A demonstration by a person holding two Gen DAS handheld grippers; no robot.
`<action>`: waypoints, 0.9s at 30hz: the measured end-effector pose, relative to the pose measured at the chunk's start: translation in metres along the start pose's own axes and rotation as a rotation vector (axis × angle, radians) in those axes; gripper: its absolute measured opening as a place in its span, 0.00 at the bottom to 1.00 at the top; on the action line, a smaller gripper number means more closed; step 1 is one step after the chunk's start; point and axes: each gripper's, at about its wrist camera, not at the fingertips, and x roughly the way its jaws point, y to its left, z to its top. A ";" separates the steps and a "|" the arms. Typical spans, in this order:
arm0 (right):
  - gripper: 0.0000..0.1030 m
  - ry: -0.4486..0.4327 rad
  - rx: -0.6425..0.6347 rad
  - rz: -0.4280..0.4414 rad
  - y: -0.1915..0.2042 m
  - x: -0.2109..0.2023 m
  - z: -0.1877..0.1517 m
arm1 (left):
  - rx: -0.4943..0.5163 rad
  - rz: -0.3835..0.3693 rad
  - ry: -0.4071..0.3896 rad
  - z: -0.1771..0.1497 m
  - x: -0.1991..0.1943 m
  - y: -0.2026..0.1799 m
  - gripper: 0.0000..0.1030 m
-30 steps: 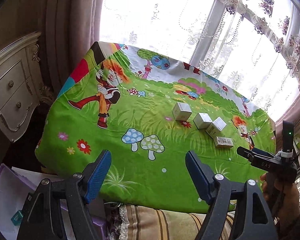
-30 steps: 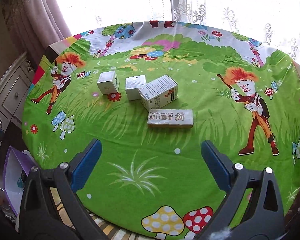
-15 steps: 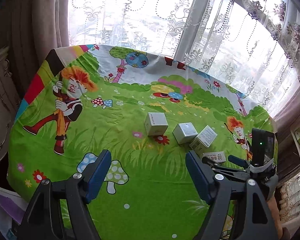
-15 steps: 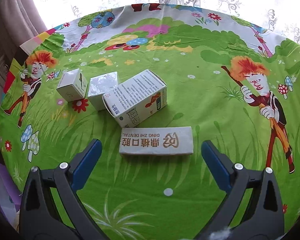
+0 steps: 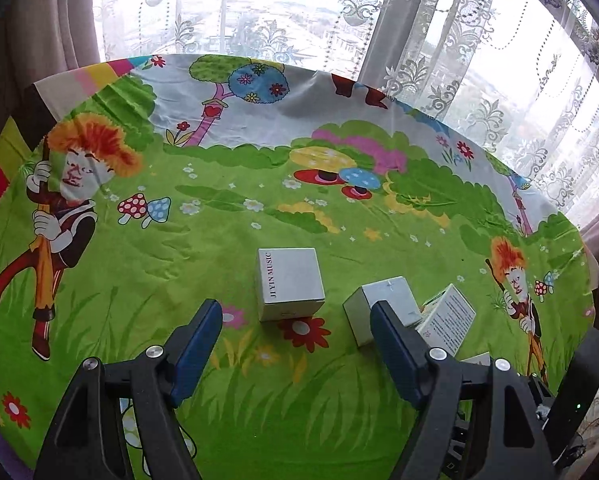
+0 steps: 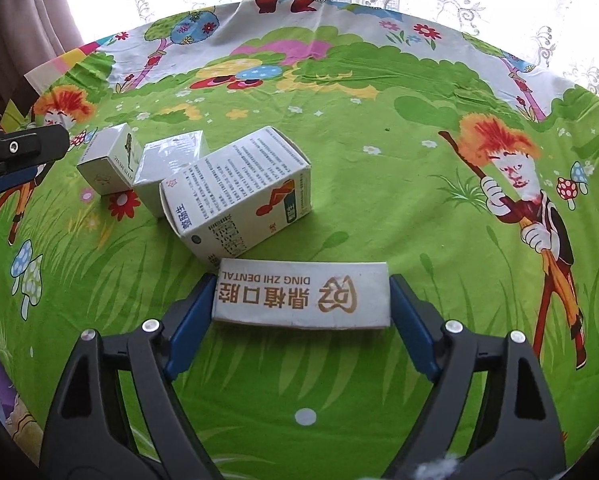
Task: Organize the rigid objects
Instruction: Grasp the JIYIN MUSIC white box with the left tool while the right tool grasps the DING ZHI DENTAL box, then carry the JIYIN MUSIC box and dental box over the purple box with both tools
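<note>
On cartoon-print tabletop (image 6: 339, 420), my right tongs (image 6: 301, 310) just been closing, pads now at both ends of Ding Zhi Dental box (image 6: 303, 296). Left tongs (image 5: 295, 344) spread, empty, near Ji Yin Music box (image 5: 289, 284). Next, I judge: firm pinch, lift clear of neighbouring medicine box (image 6: 239, 192).

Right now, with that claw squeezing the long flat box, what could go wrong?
The right gripper has just been closing on the long dental box, touching only its short ends, so the box might twist or slip when lifted.

The medicine carton lies right behind it, perhaps touching; lifting could nudge it.

The left gripper is open near the small cube box and could bump it.
</note>
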 end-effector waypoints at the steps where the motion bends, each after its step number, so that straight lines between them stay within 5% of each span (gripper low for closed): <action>1: 0.82 -0.005 0.005 0.005 -0.001 -0.001 0.000 | -0.003 0.004 0.005 0.002 0.007 -0.001 0.75; 8: 0.82 -0.024 -0.020 -0.011 0.002 -0.001 -0.005 | -0.004 0.077 0.063 0.007 0.046 -0.003 0.74; 12: 0.82 -0.034 -0.023 -0.012 0.002 -0.001 -0.006 | 0.007 0.067 0.087 0.007 0.057 -0.004 0.43; 27: 0.81 -0.034 -0.003 -0.010 0.001 -0.009 -0.013 | -0.047 0.040 0.024 -0.015 0.008 0.015 0.41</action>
